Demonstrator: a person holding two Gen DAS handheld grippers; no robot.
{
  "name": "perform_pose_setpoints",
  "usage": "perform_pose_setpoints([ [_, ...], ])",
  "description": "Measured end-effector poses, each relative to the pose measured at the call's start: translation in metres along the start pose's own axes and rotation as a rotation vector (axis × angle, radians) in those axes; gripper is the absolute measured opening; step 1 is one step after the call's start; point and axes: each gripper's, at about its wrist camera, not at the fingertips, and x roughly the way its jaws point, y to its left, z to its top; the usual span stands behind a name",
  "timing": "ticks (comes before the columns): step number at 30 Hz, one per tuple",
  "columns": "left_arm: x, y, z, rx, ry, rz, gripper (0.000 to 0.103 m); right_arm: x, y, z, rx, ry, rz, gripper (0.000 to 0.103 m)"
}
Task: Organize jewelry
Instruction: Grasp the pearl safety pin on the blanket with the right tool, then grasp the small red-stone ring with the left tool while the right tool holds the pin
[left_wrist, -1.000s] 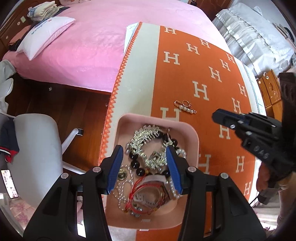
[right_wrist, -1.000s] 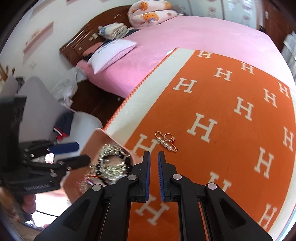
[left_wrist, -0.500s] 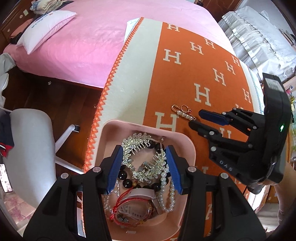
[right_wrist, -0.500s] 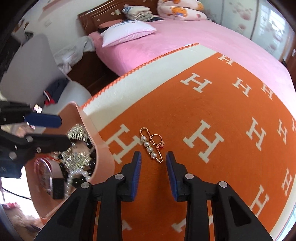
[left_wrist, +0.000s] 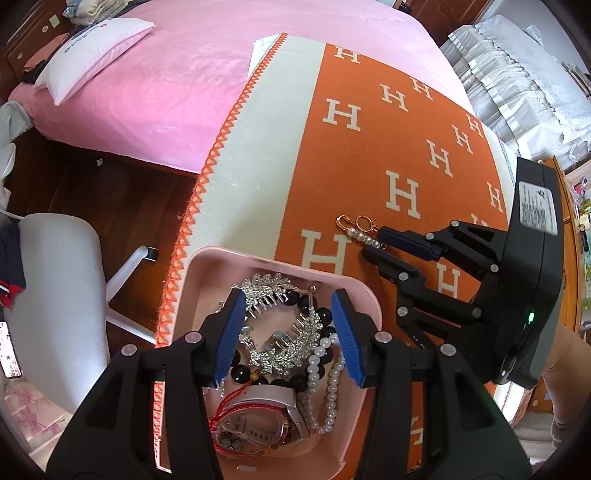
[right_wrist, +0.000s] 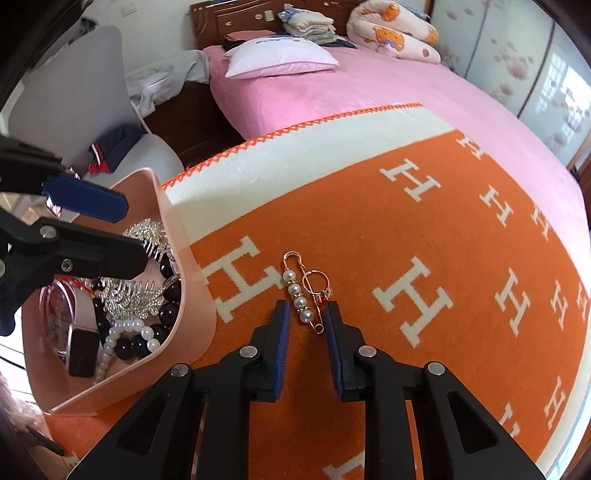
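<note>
A gold safety-pin brooch with pearls and a ring (right_wrist: 303, 291) lies on the orange blanket. My right gripper (right_wrist: 306, 314) points down at it. Its jaws are closing, with the pin's near end between the blue pads, which are not touching it. In the left wrist view, the same brooch (left_wrist: 360, 230) shows at the right gripper's (left_wrist: 375, 244) tips. My left gripper (left_wrist: 287, 306) hangs open over the pink tray (left_wrist: 192, 280). The tray holds a silver leaf comb (left_wrist: 284, 350), a pearl strand (left_wrist: 330, 387), black beads and a pink watch (left_wrist: 266, 410). Nothing is gripped.
The orange blanket with white H letters (right_wrist: 406, 221) covers the work surface, with a cream border on the tray's side. Behind it are a pink bed (left_wrist: 166, 92) and a pillow (right_wrist: 280, 61). A white chair (left_wrist: 55, 295) stands left of the tray, over dark wood floor.
My right gripper has dropped to the brooch and rolled. Its jaws went from shut to apart, then narrowed around the pin's end. The left gripper has shifted slightly over the tray.
</note>
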Motion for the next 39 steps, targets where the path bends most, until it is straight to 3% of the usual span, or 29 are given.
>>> perform_pose_setpoints([
  [4, 0.001, -0.003, 0.001, 0.004, 0.003, -0.002, 0.045, 0.0, 0.005, 0.0, -0.025, -0.004, -0.006, 0.007],
  [7, 0.0, -0.006, 0.002, 0.012, -0.001, -0.002, 0.045, -0.001, -0.001, -0.001, 0.028, -0.001, 0.018, 0.007],
  [14, 0.0, -0.016, 0.009, 0.048, -0.006, -0.007, 0.045, -0.016, -0.037, -0.016, 0.265, -0.003, 0.122, 0.007],
  [25, 0.01, -0.057, 0.032, 0.143, -0.001, -0.038, 0.049, -0.065, -0.073, -0.047, 0.559, -0.096, 0.237, 0.007],
  [32, 0.028, -0.086, 0.047, 0.195, 0.003, -0.032, 0.049, -0.086, -0.089, -0.065, 0.647, -0.135, 0.186, 0.007],
  [39, 0.059, -0.099, 0.059, 0.104, 0.062, -0.039, 0.047, -0.086, -0.101, -0.081, 0.684, -0.141, 0.153, 0.007],
])
